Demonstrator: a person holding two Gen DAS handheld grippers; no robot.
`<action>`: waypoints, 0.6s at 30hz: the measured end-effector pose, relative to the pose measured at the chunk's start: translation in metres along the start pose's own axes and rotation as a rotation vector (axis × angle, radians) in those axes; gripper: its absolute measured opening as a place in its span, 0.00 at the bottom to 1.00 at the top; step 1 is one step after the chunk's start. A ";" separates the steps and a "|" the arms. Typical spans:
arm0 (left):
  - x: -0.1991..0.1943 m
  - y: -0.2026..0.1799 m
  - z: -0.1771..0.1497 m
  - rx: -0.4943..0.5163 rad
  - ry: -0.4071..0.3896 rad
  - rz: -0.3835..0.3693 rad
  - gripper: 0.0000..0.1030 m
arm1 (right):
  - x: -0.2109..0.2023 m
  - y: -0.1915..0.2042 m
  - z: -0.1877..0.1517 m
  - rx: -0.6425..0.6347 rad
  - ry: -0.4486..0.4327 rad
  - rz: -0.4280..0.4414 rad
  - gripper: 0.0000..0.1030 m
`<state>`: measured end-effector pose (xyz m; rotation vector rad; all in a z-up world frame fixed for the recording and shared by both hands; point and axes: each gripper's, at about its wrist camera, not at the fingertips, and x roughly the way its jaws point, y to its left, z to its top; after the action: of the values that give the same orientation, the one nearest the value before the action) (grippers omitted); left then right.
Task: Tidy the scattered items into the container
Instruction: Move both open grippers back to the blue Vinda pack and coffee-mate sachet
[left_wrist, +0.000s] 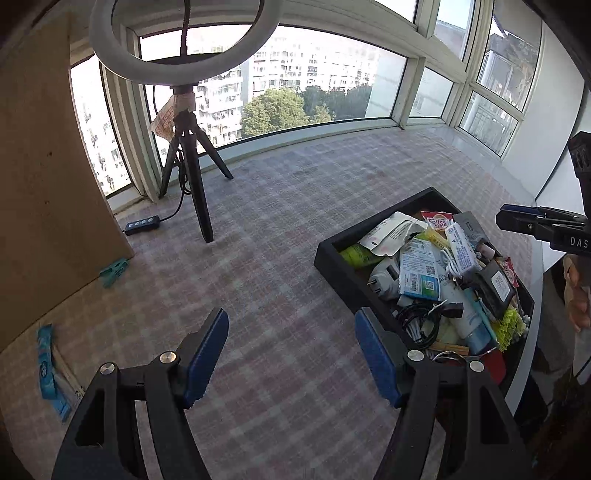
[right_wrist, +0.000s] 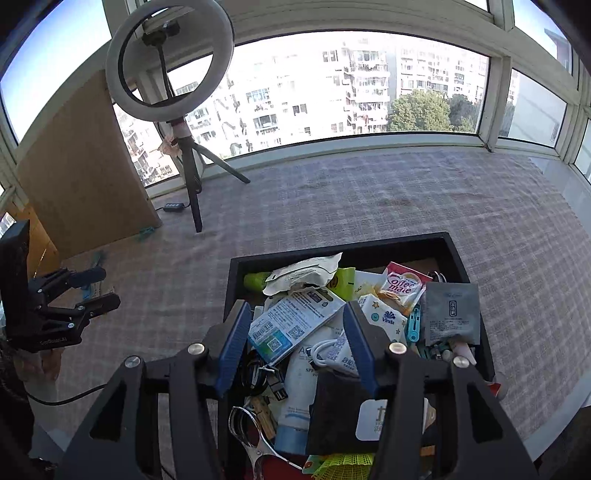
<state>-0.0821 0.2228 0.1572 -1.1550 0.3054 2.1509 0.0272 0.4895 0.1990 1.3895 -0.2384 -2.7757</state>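
A black tray (left_wrist: 334, 258) sits on the checked cloth, heaped with packets, cables, a tube and a white plug. In the right wrist view the tray (right_wrist: 343, 247) lies right under my right gripper (right_wrist: 293, 347), which is open and empty above the pile, near a Coffee-mate sachet (right_wrist: 400, 286). My left gripper (left_wrist: 291, 358) is open and empty over bare cloth, left of the tray. The right gripper also shows at the right edge of the left wrist view (left_wrist: 532, 221). The left gripper shows at the left of the right wrist view (right_wrist: 98, 290).
A ring light on a black tripod (left_wrist: 195, 184) stands at the back left, with a cable and inline remote (left_wrist: 142, 224). A cardboard board (left_wrist: 48, 184) leans at the left. A blue packet (left_wrist: 48, 373) and a teal clip (left_wrist: 114, 271) lie by it. Windows run behind.
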 end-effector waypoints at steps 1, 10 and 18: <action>-0.002 0.009 -0.007 -0.013 0.003 0.013 0.67 | 0.006 0.010 0.001 -0.019 0.012 0.014 0.50; -0.022 0.108 -0.054 -0.200 0.033 0.140 0.67 | 0.052 0.114 0.004 -0.206 0.108 0.147 0.50; -0.035 0.203 -0.082 -0.344 0.064 0.257 0.67 | 0.096 0.213 -0.004 -0.375 0.194 0.248 0.57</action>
<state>-0.1484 0.0151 0.1166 -1.4441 0.1168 2.4622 -0.0360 0.2694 0.1522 1.4056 0.1045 -2.3169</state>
